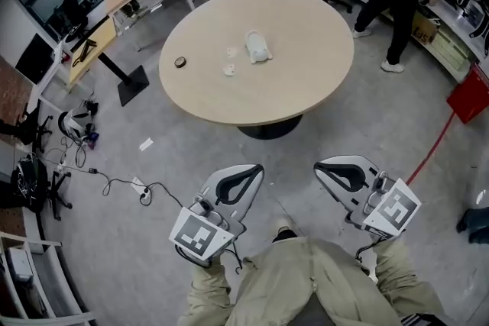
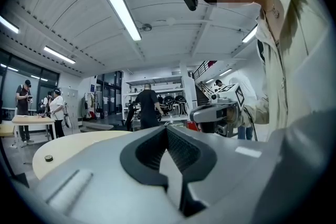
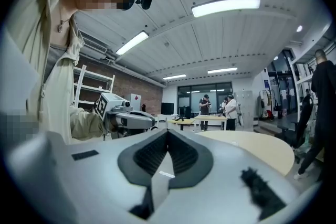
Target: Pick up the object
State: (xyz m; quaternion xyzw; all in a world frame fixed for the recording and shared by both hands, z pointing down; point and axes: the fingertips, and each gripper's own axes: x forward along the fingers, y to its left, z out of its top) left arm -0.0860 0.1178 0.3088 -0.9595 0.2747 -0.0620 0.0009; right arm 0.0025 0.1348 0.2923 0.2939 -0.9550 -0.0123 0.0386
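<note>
White object (image 1: 258,46) | upper middle of head view, on the round table (image 1: 306,80), far from my tools | looks small, light, maybe slippery; I'd pinch across its narrow width | my left gripper (image 1: 254,169) and right gripper (image 1: 322,166): jaws closed, empty, lower frame.

Room is lit brightly by ceiling tube lights (image 2: 123,13). Soft shadow is thrown under the worktop (image 1: 306,50). Edges are fisheye-warped, dark-vignetted; close foreground is blurred.
</note>
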